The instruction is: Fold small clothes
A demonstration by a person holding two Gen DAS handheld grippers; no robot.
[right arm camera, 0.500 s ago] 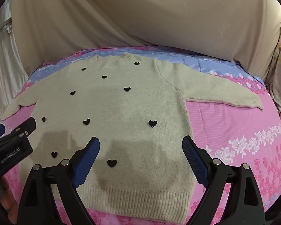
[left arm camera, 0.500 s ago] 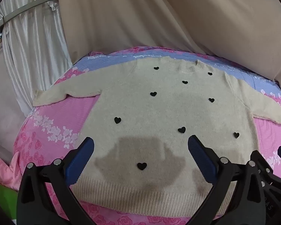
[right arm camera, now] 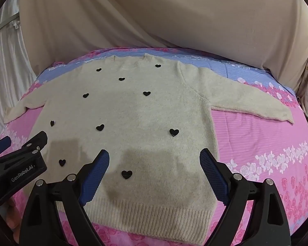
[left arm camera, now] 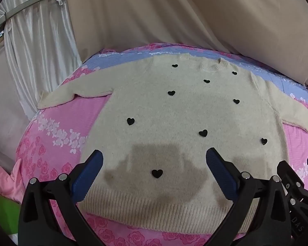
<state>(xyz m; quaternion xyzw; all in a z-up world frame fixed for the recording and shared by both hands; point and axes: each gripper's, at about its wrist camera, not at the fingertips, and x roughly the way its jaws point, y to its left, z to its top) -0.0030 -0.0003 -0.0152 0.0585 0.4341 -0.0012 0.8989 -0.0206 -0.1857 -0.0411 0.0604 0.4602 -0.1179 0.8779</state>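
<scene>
Both the left gripper (left arm camera: 154,160) and the right gripper (right arm camera: 154,157) are held with jaws spread wide and empty above the ribbed hem. The cream sweater (left arm camera: 174,112) is laid flat on the pink floral sheet (right arm camera: 256,143), sleeves stretched toward nine and three o'clock, collar at twelve o'clock. Beige drapes (right arm camera: 174,16) are seen beyond.

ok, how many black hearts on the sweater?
10 hearts on the sweater: two by the collar, three below, three mid-body, two near the hem. Others may be hidden at the near edge.
</scene>
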